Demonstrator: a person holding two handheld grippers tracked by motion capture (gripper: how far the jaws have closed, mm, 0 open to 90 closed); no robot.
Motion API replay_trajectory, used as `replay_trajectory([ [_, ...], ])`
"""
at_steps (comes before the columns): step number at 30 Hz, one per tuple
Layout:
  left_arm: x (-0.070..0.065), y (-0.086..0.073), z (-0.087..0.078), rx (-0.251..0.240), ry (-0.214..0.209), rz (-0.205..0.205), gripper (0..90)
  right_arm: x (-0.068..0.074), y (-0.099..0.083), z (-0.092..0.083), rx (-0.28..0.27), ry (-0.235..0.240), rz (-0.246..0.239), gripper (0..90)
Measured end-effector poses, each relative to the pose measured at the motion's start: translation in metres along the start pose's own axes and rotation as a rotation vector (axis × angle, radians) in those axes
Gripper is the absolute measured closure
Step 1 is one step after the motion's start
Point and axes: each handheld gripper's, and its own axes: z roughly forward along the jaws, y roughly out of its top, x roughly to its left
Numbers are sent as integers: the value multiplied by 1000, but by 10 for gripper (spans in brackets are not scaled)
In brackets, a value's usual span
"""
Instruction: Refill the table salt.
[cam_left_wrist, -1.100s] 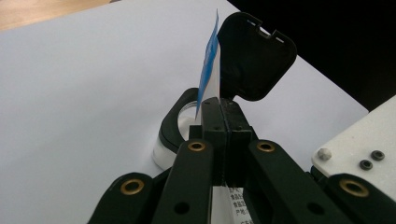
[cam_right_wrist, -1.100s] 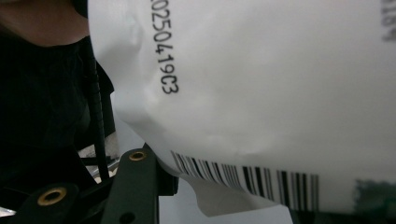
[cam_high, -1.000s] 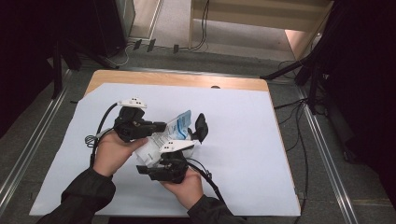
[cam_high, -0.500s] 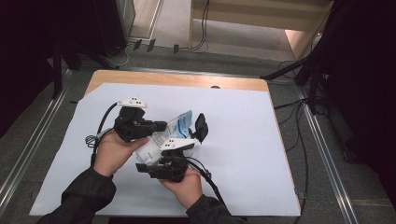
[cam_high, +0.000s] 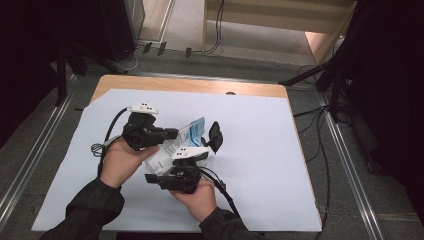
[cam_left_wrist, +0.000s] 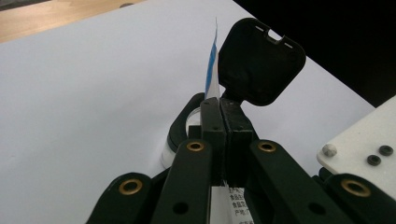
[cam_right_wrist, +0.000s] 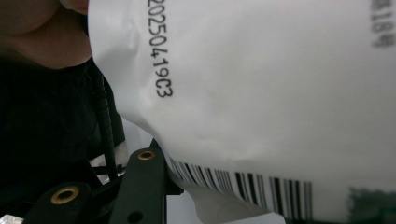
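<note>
Here, two hand-held grippers share one white pouch (cam_high: 172, 150) with a blue end, raised just above the white sheet (cam_high: 280, 165) that covers the desk (cam_high: 200, 86). The left hand-held gripper (cam_high: 172, 134) is clenched on a thin flat edge of the pouch; in the left gripper view its jaws meet face to face with the film pinched between them, close to the pouch's black flip cap (cam_left_wrist: 259, 63), which stands swung open beyond a round collar. The right hand-held gripper (cam_high: 192, 162) takes the pouch's body from below; in the right gripper view the printed white film, bearing a date code and a barcode (cam_right_wrist: 243, 184), lies against the one jaw visible there, so it appears to be grasping the pouch, though the second jaw is hidden.

The step in hand appears to be work at the spout, with the cap already open. The next move probably calls for one hold to steady the pouch while the other lets go and shifts to the cap or spout.

Both forearms enter from the bottom of the high view; the left hand (cam_high: 122, 159) points its tool rightward, and the right hand (cam_high: 197, 197) points forward beneath the pouch.
</note>
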Motion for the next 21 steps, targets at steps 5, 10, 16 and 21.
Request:
replay_trajectory([
  [5,1,0,0,10,-4,5,900,-1,-2,0,5,-5,-2,625],
  [10,1,0,0,-3,1,0,900,-1,-2,1,1,-10,-5,624],
  [16,-3,3,-3,-15,7,24,900,0,1,0,-12,-8,11,619],
  [21,-2,2,-2,-11,1,20,900,0,1,-1,-8,-9,4,616],
])
